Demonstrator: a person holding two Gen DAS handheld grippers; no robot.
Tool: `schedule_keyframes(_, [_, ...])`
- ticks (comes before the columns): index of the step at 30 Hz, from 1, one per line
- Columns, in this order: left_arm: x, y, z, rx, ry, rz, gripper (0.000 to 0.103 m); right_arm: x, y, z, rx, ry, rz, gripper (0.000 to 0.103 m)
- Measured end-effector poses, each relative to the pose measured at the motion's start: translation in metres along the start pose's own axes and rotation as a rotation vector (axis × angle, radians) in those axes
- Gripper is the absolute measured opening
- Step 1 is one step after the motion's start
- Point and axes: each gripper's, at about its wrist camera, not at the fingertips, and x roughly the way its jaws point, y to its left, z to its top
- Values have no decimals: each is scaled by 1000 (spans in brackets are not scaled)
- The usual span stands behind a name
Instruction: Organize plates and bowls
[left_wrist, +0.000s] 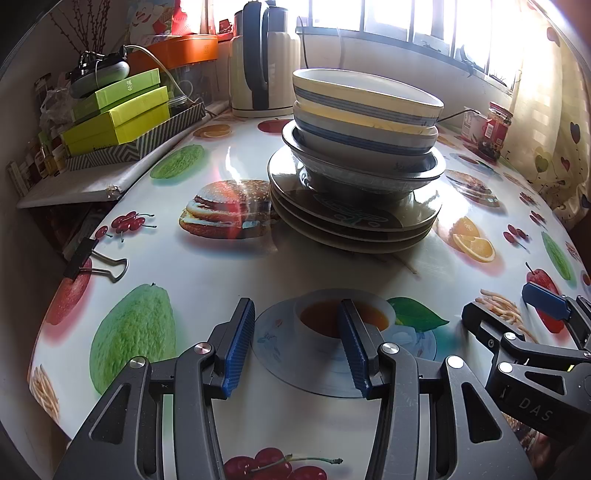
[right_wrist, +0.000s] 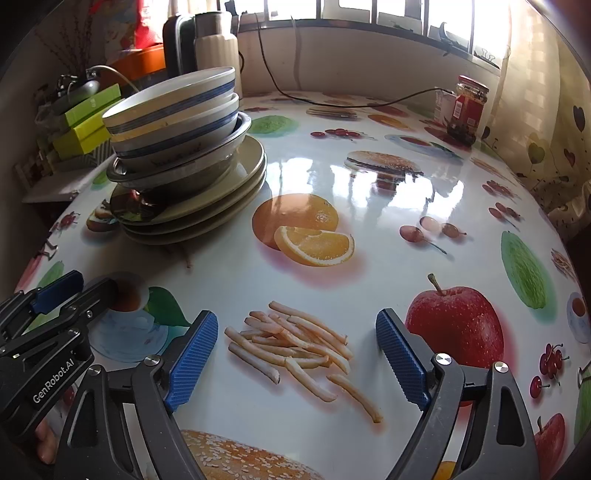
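One pile of dishes stands on the fruit-print table: three flat plates (left_wrist: 354, 225) at the bottom, a dark-rimmed bowl (left_wrist: 362, 173) on them, and two white blue-striped bowls (left_wrist: 365, 96) nested on top. The right wrist view shows the same plates (right_wrist: 207, 199) and bowls (right_wrist: 173, 107) at the upper left. My left gripper (left_wrist: 295, 306) stands open low over the table in front of the pile, with only the printed cloth between its blue pads. To its right, my right gripper (right_wrist: 295, 317) stands wide open over printed fries, holding nothing. Each gripper shows in the other's view: right gripper (left_wrist: 509, 306), left gripper (right_wrist: 85, 286).
A kettle (left_wrist: 262, 62) stands behind the pile, and stacked green boxes (left_wrist: 118, 114) sit at the back left. A binder clip (left_wrist: 96, 266) grips the cloth at the table's left edge. A red-labelled jar (right_wrist: 467, 107) and a cable lie at the back right, below the window.
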Motion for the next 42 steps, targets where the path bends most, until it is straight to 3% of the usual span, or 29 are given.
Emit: schedule_keyframes(42, [0,0,0,0,0,0,48,0,1,-1,-1,-1,0,91])
